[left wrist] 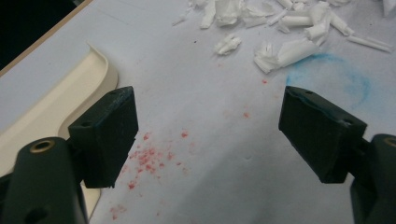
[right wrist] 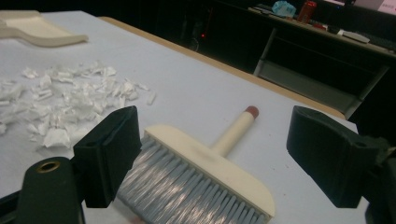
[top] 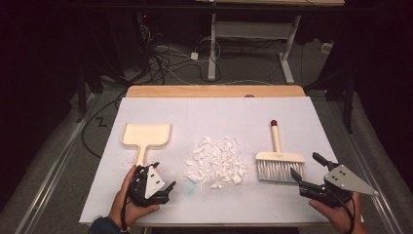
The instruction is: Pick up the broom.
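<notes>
As seen from the high view, the left hand-held gripper (top: 163, 187) sits at seven o'clock on the counter (top: 214, 107), just below the dustpan (top: 145, 135) handle; the right hand-held gripper (top: 304, 173) sits at five o'clock, beside the brush (top: 280, 163). Paper scraps (top: 216, 162) lie between both tools, apparently ready for sweeping.

Left gripper view: jaws spread wide, holding nothing, the dustpan (left wrist: 56, 100) at nine o'clock, scraps (left wrist: 275, 28) at one o'clock.

Right gripper view: jaws wide, empty, straddling the brush (right wrist: 201, 175), whose handle points to twelve o'clock; a grasp looks imminent.
</notes>
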A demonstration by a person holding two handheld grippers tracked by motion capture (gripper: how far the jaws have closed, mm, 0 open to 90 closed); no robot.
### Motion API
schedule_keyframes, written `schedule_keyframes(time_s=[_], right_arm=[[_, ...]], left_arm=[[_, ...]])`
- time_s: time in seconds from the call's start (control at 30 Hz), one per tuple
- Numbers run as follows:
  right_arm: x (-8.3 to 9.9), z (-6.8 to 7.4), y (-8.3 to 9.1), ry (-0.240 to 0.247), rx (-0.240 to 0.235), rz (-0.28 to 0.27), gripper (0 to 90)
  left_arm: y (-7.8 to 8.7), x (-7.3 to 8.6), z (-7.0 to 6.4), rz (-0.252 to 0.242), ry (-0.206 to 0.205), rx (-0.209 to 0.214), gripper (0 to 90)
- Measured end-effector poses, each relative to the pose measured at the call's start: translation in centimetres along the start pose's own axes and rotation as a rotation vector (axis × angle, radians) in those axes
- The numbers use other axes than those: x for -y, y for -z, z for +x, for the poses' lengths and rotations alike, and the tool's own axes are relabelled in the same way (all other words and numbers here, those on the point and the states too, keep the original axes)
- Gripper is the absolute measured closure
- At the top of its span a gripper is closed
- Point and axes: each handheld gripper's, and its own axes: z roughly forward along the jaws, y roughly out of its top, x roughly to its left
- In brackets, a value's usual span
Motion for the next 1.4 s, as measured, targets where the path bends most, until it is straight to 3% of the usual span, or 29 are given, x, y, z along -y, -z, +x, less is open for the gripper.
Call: schedule_keyframes(time_s=[0.07,0.13,0.33,0.43,0.47,0.6,0.73,0.77,0.83,0.9,1.03,1.07,1.1,1.2,1.27,1.33,1.4], right_arm=[[0.1,0.3,-0.4,0.031,0.019,0.023,18.8],[0.4,0.4,-0.7,0.018,0.029,0.051,19.4],[0.0,0.1,-0.8,0.031,0.078,0.04,20.1],[-0.2,-0.2,-1.4,0.047,0.095,0.068,22.5],[-0.5,-0.8,-2.6,0.032,0.09,0.151,23.5],[-1.0,-1.8,-4.3,0.004,0.095,0.193,25.0],[-2.2,-2.9,-7.5,-0.041,0.102,0.278,24.3],[-2.8,-3.0,-8.9,-0.045,0.127,0.315,24.1],[-3.2,-3.3,-10.6,-0.09,0.106,0.356,24.6],[-3.0,-3.7,-12.4,-0.132,0.072,0.407,26.5],[-1.5,-4.4,-15.9,-0.208,0.068,0.516,34.1],[-1.5,-4.4,-15.9,-0.208,0.068,0.516,34.1],[-0.6,-4.5,-17.3,-0.246,0.04,0.589,38.0],[0.2,-4.5,-18.4,-0.259,0.038,0.643,41.9],[0.3,-4.6,-18.4,-0.276,0.037,0.634,43.3],[0.1,-4.5,-18.3,-0.259,0.023,0.643,54.6],[0.1,-4.4,-18.4,-0.25,0.014,0.639,56.4]], left_arm=[[0.2,0.0,-0.1,-0.004,-0.004,0.005,18.8],[0.2,0.0,-0.2,-0.011,-0.008,0.008,18.8],[0.0,0.3,0.0,-0.004,-0.001,0.021,18.8],[0.2,0.5,0.0,-0.007,0.012,0.022,18.8],[0.3,0.5,0.0,-0.008,0.006,0.02,18.8],[0.2,0.4,-0.1,0.0,-0.009,0.022,18.8],[0.2,0.4,-0.1,-0.003,-0.008,0.029,18.8],[0.2,0.3,-0.1,-0.002,-0.01,0.03,18.8],[0.1,0.3,-0.2,0.001,-0.016,0.035,18.8],[0.0,0.4,-0.2,0.01,-0.024,0.041,18.8],[0.0,0.4,-0.3,0.013,-0.028,0.048,18.8],[0.0,0.4,-0.3,0.013,-0.028,0.048,18.8],[0.0,0.5,-0.3,0.017,-0.029,0.051,18.8],[0.0,0.7,-0.3,0.027,-0.029,0.053,18.8],[0.1,0.8,-0.3,0.028,-0.027,0.052,18.8],[0.2,0.8,-0.3,0.027,-0.026,0.051,18.8],[0.2,0.8,-0.4,0.029,-0.027,0.049,18.8]])
